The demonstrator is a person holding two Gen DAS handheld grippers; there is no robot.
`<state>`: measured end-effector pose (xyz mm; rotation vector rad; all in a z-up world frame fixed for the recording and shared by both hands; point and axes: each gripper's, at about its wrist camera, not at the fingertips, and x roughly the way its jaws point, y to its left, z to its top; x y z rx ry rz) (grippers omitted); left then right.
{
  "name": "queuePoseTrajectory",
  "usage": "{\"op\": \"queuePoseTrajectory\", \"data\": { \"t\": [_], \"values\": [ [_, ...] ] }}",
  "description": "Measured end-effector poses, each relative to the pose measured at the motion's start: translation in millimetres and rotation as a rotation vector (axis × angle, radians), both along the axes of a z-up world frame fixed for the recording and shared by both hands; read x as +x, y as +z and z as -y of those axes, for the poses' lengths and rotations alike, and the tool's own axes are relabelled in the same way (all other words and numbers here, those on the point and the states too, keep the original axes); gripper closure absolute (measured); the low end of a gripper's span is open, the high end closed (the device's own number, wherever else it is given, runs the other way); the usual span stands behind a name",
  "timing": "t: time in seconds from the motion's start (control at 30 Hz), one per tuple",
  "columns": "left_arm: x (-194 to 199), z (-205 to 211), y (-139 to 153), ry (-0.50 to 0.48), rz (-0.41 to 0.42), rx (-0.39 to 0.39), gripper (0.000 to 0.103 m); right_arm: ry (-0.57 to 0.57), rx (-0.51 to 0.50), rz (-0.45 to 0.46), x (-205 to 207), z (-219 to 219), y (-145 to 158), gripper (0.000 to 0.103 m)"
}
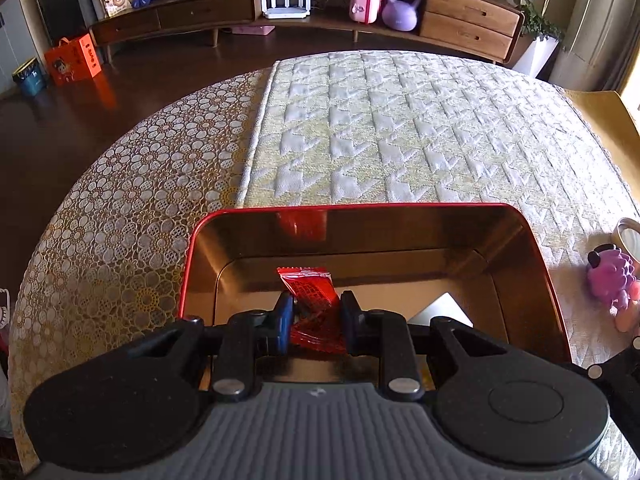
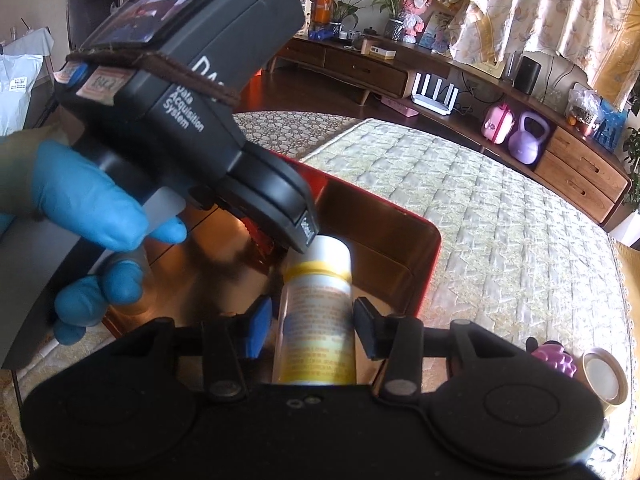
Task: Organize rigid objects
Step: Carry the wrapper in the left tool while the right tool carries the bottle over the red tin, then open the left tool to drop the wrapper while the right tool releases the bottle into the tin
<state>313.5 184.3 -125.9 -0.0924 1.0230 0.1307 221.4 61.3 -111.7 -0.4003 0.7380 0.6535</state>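
My left gripper (image 1: 316,316) is shut on a red snack packet (image 1: 310,286) and holds it inside a red tin box (image 1: 188,256) with a shiny gold inside. A silver object (image 1: 440,310) lies in the box at the right. My right gripper (image 2: 310,326) holds a silver can with a yellow band (image 2: 318,308) between its fingers, over the same red tin box (image 2: 434,252). The left gripper's body (image 2: 192,92), held by a blue-gloved hand (image 2: 88,208), shows above the box in the right wrist view, its tip close to the can's top.
The box stands on a table with a quilted mat (image 1: 420,128) over a lace cloth (image 1: 132,200). A purple grape toy (image 1: 610,276) and a roll of tape (image 2: 604,376) lie right of the box. A wooden sideboard (image 1: 280,12) stands beyond the table.
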Motion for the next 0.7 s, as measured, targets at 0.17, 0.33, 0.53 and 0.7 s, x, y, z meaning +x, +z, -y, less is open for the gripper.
{"op": "queuePoseTrajectory", "data": {
  "t": [0.17, 0.33, 0.53, 0.7],
  "values": [
    [-2, 0, 1, 0.005, -0.016, -0.002, 0.078, -0.002, 0.034, -0.005, -3, 9, 7, 0.046],
    [-9, 0, 5, 0.012, -0.018, -0.025, 0.073, -0.016, 0.068, -0.020, 1, 16, 15, 0.042],
    [-19, 5, 17, 0.024, 0.016, 0.008, 0.035, -0.024, 0.090, -0.022, -2, 26, 23, 0.039],
    [-27, 7, 26, 0.028, 0.025, 0.003, 0.034, -0.036, 0.128, -0.030, -5, 35, 33, 0.034]
  ]
}}
